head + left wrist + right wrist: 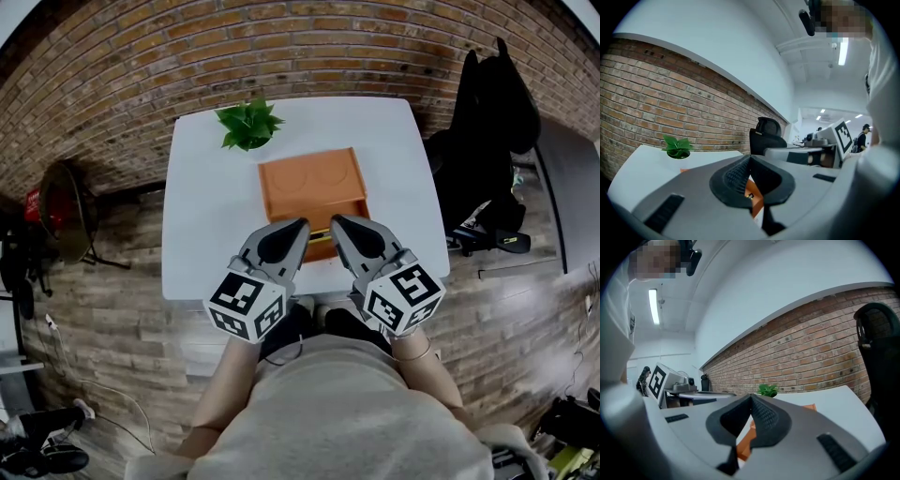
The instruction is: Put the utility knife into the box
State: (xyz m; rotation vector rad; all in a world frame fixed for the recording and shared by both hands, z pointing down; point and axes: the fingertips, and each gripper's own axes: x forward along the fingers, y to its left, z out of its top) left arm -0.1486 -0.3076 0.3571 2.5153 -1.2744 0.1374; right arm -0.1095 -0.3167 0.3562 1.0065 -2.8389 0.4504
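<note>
An orange box (312, 186) sits in the middle of the white table (206, 206), with its drawer (323, 246) pulled out toward me. A small dark and yellow object (321, 232), too small to identify, shows at the drawer's opening; the left gripper view shows that object (750, 196) inside the orange box (756, 202). My left gripper (302, 225) and right gripper (336, 221) hang side by side over the drawer's front. Both are shut with nothing between the pads, as the left gripper (750, 157) and right gripper (752, 395) show in their own views.
A green potted plant (249, 124) stands at the table's far left, behind the box. A black chair draped with dark clothing (492, 122) is to the right of the table. A brick wall runs behind, and a round dark stand (61, 208) stands on the floor at left.
</note>
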